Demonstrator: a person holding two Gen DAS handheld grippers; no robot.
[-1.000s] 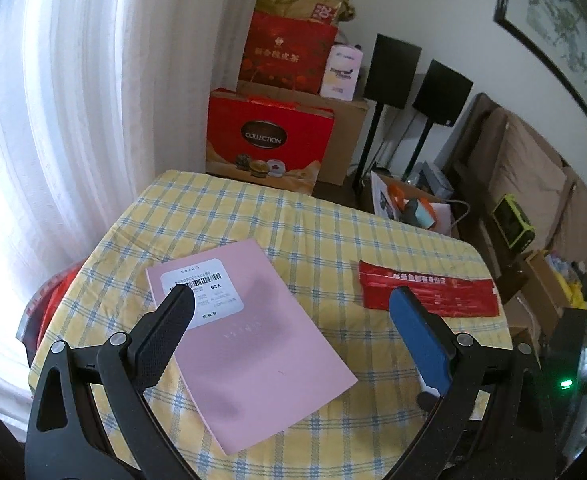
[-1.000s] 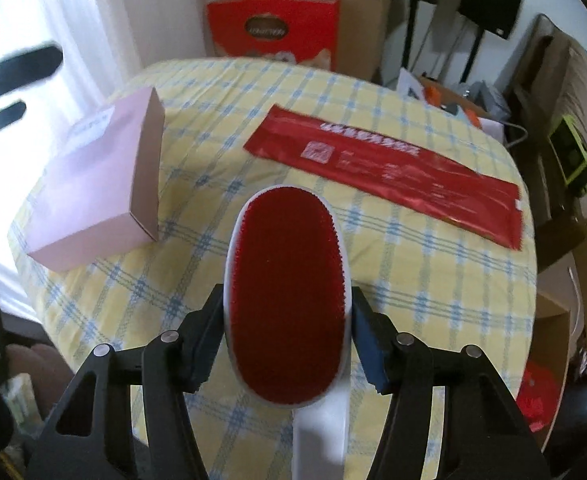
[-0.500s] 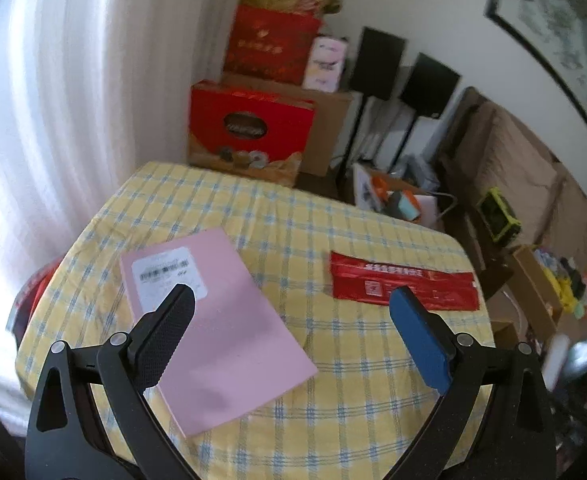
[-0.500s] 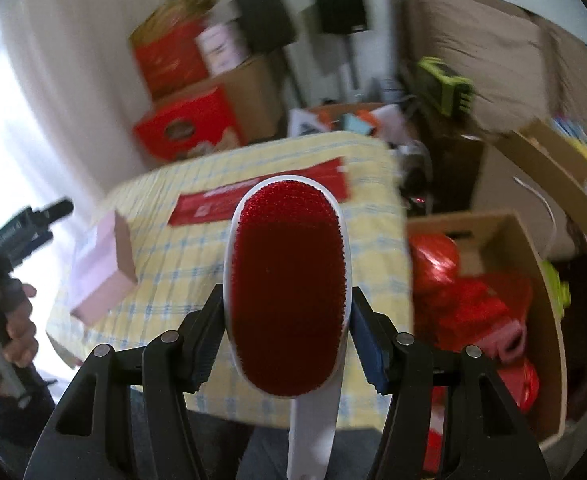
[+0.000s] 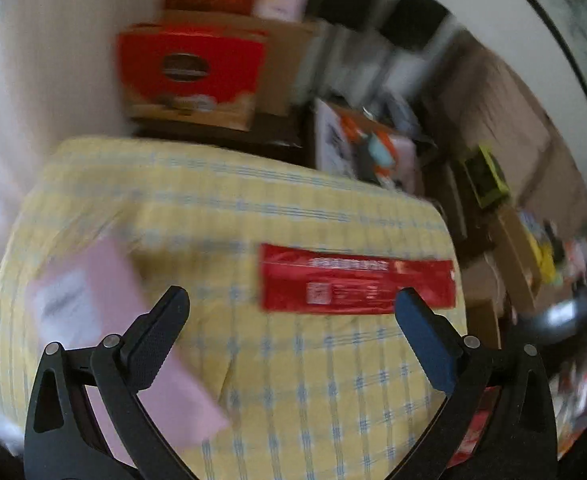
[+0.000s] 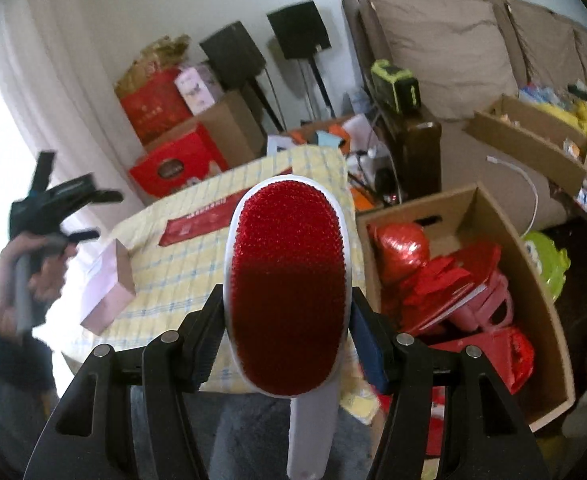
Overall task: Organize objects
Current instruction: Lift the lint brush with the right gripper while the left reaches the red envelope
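In the blurred left wrist view, my left gripper point(image 5: 291, 294) is open and empty above the yellow checked table point(image 5: 253, 200). A flat red packet point(image 5: 357, 280) lies just ahead of its right finger. A pink box point(image 5: 93, 300) sits under its left finger. My right gripper point(image 6: 286, 300) is shut on a red lint brush point(image 6: 289, 272) with a white handle, held off the table's right side. From there I see the pink box point(image 6: 107, 292), the red packet point(image 6: 201, 222) and a hand point(image 6: 33, 268) holding the left gripper point(image 6: 53, 200).
An open cardboard box point(image 6: 489, 216) with red bags stands on the floor right of the table. Red gift boxes point(image 6: 177, 164), two black speakers point(image 6: 233, 52) and a brown sofa point(image 6: 445, 48) crowd the far side. A green toy point(image 6: 545, 260) lies beyond the box.
The left gripper swung right, from over the pink box toward the red packet. The right gripper carried the brush off the table to the right and rolled, bringing the floor box into view.
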